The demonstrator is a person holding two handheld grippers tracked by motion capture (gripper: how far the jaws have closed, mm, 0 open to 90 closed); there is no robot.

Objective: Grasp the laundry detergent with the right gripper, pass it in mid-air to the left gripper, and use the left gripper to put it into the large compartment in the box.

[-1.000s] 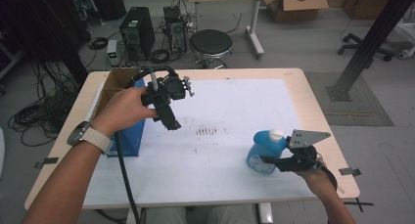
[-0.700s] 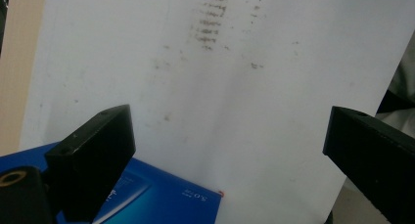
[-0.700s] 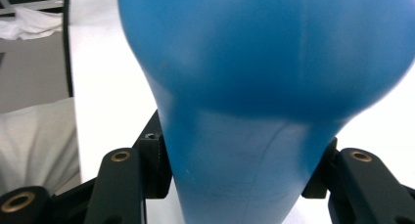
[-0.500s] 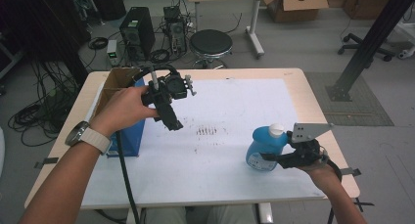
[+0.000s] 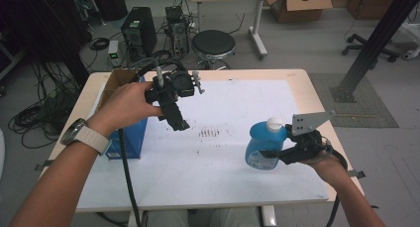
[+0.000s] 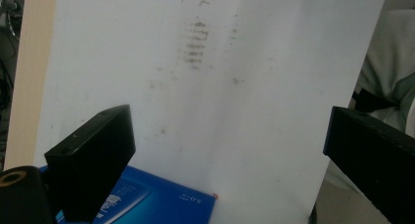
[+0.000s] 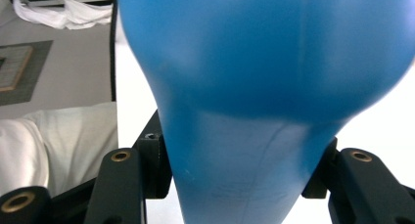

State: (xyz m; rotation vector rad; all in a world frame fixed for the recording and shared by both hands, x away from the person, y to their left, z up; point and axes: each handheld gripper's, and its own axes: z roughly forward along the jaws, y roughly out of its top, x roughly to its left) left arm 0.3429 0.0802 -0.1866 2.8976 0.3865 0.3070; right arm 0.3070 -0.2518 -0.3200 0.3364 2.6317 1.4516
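Note:
A blue bottle (image 5: 261, 146) with a white cap (image 5: 274, 123) stands upright near the table's right front. My right gripper (image 5: 280, 155) is shut on it from the right. In the right gripper view the bottle (image 7: 264, 77) looms close, and the right gripper (image 7: 240, 168) presses both jaws on its narrower part. My left gripper (image 5: 179, 122) hangs above the table's left middle, pointing down. In the left gripper view the left gripper (image 6: 230, 160) has its jaws wide open with nothing between them, over the white sheet (image 6: 254, 87).
A blue box (image 5: 132, 138) stands at the table's left side, also seen below the left jaw as the blue box (image 6: 151, 204). A cardboard box (image 5: 118, 81) sits behind it. Dark smudges (image 5: 210, 133) mark the white sheet's middle. A stool (image 5: 213, 43) stands beyond the table.
My right gripper has risen a little with the blue bottle in it. The left gripper has also lifted slightly, still open.

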